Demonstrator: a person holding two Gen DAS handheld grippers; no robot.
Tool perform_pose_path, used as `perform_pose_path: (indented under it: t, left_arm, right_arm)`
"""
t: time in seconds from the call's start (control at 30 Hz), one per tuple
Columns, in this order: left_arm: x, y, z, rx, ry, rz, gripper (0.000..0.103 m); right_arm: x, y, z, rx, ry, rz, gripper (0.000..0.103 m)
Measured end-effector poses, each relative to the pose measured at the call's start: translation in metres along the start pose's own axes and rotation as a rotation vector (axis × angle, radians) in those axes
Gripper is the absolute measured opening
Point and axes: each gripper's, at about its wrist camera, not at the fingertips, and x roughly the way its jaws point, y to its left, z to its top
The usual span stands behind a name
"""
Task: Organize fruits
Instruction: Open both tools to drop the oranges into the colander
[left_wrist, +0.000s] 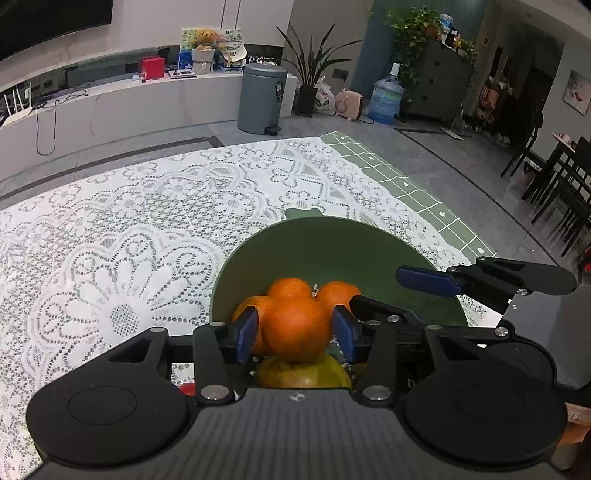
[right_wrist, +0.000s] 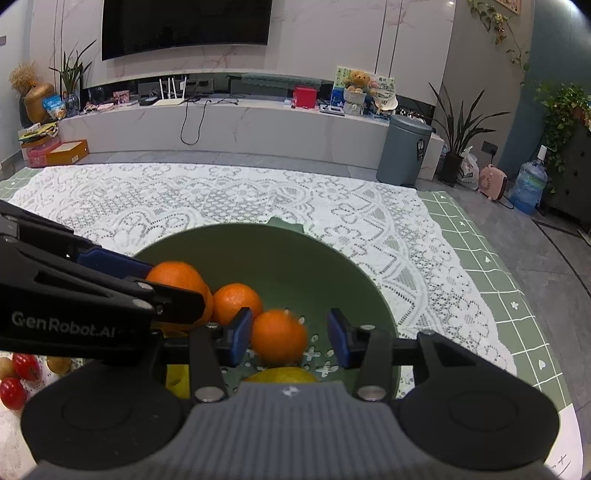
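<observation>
A green colander bowl (left_wrist: 332, 247) (right_wrist: 266, 258) stands on the lace cloth and holds several oranges. My left gripper (left_wrist: 295, 332) reaches into it. An orange (left_wrist: 295, 328) (right_wrist: 177, 282) sits between its blue pads (left_wrist: 246, 334) with thin gaps on both sides, resting on a yellow-green fruit (left_wrist: 303, 374). My right gripper (right_wrist: 290, 336) (left_wrist: 375, 288) hangs over the bowl's right half, jaws apart. Below them a blurred orange (right_wrist: 279, 336) lies close to the left pad and well clear of the right one. Another orange (right_wrist: 236, 302) lies behind it.
Red cherry tomatoes (right_wrist: 13, 393) and small brown fruits (right_wrist: 59, 363) lie on the white lace cloth (right_wrist: 221, 199) left of the bowl. A green checked cloth (right_wrist: 517, 295) shows along the table's right edge. A grey bin (left_wrist: 262, 96) stands on the floor beyond.
</observation>
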Motion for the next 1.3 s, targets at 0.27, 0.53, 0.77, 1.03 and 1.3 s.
perform_pose_path:
  t: [0.27,0.53,0.77,1.03,1.3]
  left_arm:
    - [-0.011,-0.004,0.000,0.014,-0.044,0.008,0.068]
    - [-0.024,-0.007,0.001,0.015,-0.068,0.023,0.075]
    - [-0.049,-0.007,-0.005,0.014,-0.082,0.096,0.075]
    - [-0.086,-0.003,-0.017,0.017,-0.100,0.194,0.075]
    - [-0.123,0.009,-0.032,-0.028,-0.139,0.223,0.075]
  right_arm:
    - [-0.008,-0.003,-0.001,0.015,-0.039,-0.016,0.051]
    - [-0.012,-0.005,-0.001,0.027,-0.066,-0.036,0.063]
    - [-0.029,0.003,-0.004,-0.012,-0.154,-0.071,0.065]
    - [-0.065,0.022,-0.008,-0.071,-0.321,-0.132,0.074]
    - [-0.093,0.033,-0.010,0.026,-0.368,-0.030,0.078]
